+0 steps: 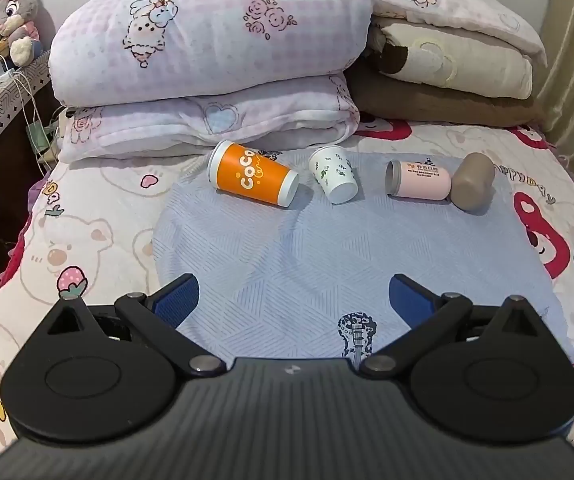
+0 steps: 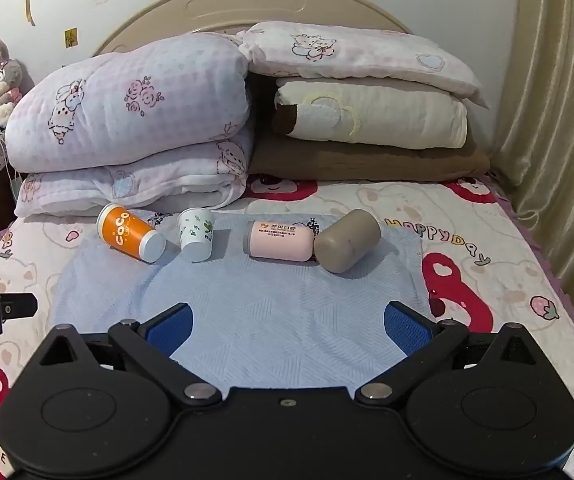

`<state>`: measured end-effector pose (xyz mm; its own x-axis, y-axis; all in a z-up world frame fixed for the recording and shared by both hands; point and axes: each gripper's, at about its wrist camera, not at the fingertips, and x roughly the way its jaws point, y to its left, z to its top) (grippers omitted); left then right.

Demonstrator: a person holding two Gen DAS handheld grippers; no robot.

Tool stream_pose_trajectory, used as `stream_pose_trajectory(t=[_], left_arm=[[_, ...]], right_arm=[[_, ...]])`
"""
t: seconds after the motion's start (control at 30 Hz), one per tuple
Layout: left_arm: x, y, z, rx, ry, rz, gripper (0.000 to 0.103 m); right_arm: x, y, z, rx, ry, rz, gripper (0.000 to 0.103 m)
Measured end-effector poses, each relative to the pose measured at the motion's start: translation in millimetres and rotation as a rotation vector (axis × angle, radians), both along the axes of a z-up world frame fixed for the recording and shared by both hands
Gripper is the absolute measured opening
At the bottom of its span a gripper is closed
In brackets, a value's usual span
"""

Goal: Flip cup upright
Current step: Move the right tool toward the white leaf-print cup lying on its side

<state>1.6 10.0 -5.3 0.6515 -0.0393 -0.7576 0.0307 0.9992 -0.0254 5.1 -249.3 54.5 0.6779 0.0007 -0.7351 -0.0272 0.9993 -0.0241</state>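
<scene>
Four cups lie on their sides in a row on the pale blue mat [image 2: 247, 312] over the bed: an orange paper cup marked CoCo [image 1: 251, 176], a small white paper cup with green leaves [image 1: 334, 176], a pink cylindrical cup [image 2: 281, 241] and a taupe rounded cup [image 2: 346, 246] touching it. The orange cup's base points toward the viewer and rightward; the pink one's long axis runs left-right, mouth to the left. All sit well ahead of both tools. The left tool [image 1: 293, 300] is nearer the orange and white cups, the right tool [image 2: 289, 326] nearer the pink and taupe. Both are spread wide, holding nothing.

The small print on the pink cup [image 2: 280, 241] is too tiny to read. Beside it, the taupe cup [image 2: 346, 245] hides the pink cup's far end. Behind the pink cup, a dark printed motif [image 2: 313, 225] on the blue mat [image 2: 287, 320] is mostly covered.
</scene>
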Motion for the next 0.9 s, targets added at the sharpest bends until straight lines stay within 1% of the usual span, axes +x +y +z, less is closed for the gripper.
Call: stream_pose_trajectory(t=[0.17, 0.23, 0.33, 0.43, 0.53, 0.57, 0.67, 0.73, 0.83, 0.9], left_arm=[[4.7, 3.5, -1.0, -0.002, -0.011, -0.029, 0.103], [10.6, 8.5, -2.7, 0.004, -0.009, -0.018, 0.103], [21.6, 10.5, -5.2, 0.050, -0.004, -0.014, 0.100], [32.9, 8.7, -7.1, 0.103, -0.018, -0.028, 0.100], [51.5, 8.8, -15.1, 0.136, -0.010, -0.024, 0.099], [58.1, 10.3, -17.9, 0.126, -0.005, -0.028, 0.099], [78.0, 14.4, -26.8, 0.048, 0.015, -0.034, 0.099], [86.9, 13.6, -33.1, -0.002, -0.014, -0.041, 0.098], [99.6, 5.1, -47.5, -0.018, -0.044, -0.054, 0.098], [109.6, 1.0, -57.5, -0.041, -0.045, -0.067, 0.098]], right_arm=[[2.5, 0.5, -0.7, -0.011, 0.004, 0.005, 0.103], [3.8, 0.2, -0.7, -0.013, 0.002, 0.017, 0.103], [10.5, 0.0, -5.7, -0.009, 0.000, 0.056, 0.103], [16.8, -0.3, -12.0, 0.030, -0.031, 0.121, 0.103], [24.5, 0.9, -18.1, 0.087, -0.102, 0.233, 0.103], [28.3, 1.2, -21.7, 0.105, -0.129, 0.270, 0.103], [41.1, 5.7, -35.6, 0.172, -0.198, 0.395, 0.103], [56.8, 15.8, -55.8, 0.206, -0.166, 0.485, 0.102], [77.2, 37.0, -86.7, 0.174, -0.106, 0.491, 0.100], [88.8, 52.5, -102.8, 0.136, -0.090, 0.524, 0.100]])
